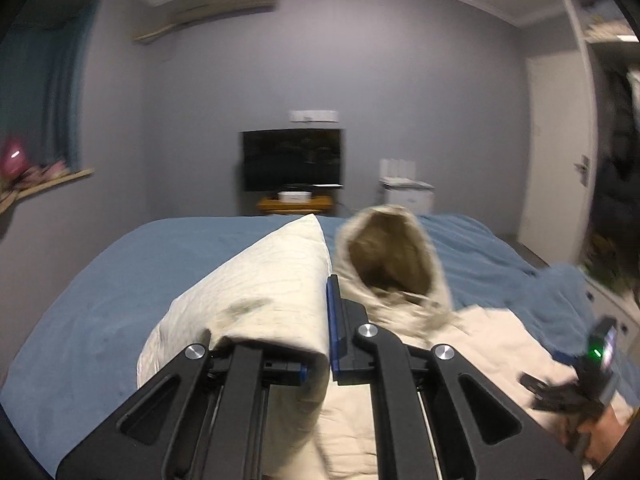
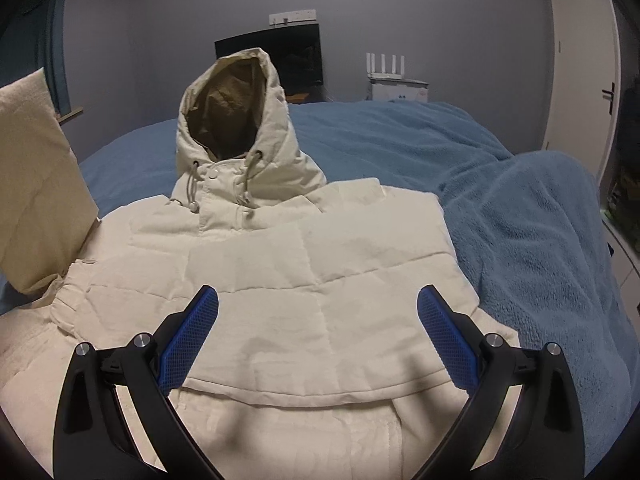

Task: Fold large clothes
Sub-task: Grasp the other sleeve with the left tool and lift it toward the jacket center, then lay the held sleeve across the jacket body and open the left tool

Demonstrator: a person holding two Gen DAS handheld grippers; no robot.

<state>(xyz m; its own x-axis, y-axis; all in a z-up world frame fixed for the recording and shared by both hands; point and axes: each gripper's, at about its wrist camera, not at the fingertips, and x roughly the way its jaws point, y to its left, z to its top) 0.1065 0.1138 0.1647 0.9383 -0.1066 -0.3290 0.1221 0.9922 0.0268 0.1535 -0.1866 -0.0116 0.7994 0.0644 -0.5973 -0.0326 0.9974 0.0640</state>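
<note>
1. We see a cream hooded padded jacket point(image 2: 280, 264) lying front-up on a bed with a blue bedspread point(image 2: 400, 136), its hood point(image 2: 236, 120) standing upright with the tan lining showing.
2. Our left hand-held gripper point(image 1: 329, 320) has its blue pads pressed together on a sleeve of the jacket point(image 1: 272, 280); the fabric is pinched between them and drapes over the left finger.
3. In the right wrist view that lifted sleeve point(image 2: 36, 184) rises at the left edge, above the jacket's shoulder.
4. Our right hand-held gripper point(image 2: 318, 336) hangs over the jacket's lower front with its jaws spread wide; nothing sits between the blue pads point(image 2: 192, 340), and we cannot tell whether they touch the cloth.
5. The left wrist view shows the right hand-held gripper's body with a green light at the far right, held in a hand point(image 1: 596, 432) over the jacket.
6. A rumpled blue fleece blanket point(image 2: 532, 240) lies heaped just beside the jacket on the right.
7. Beyond the foot of the bed a dark television point(image 1: 292, 160) stands against the wall above a small wooden stand point(image 1: 296, 203).
8. A white router point(image 2: 386, 66) sits on a white box to the television's right, near a white door point(image 2: 580, 68).
</note>
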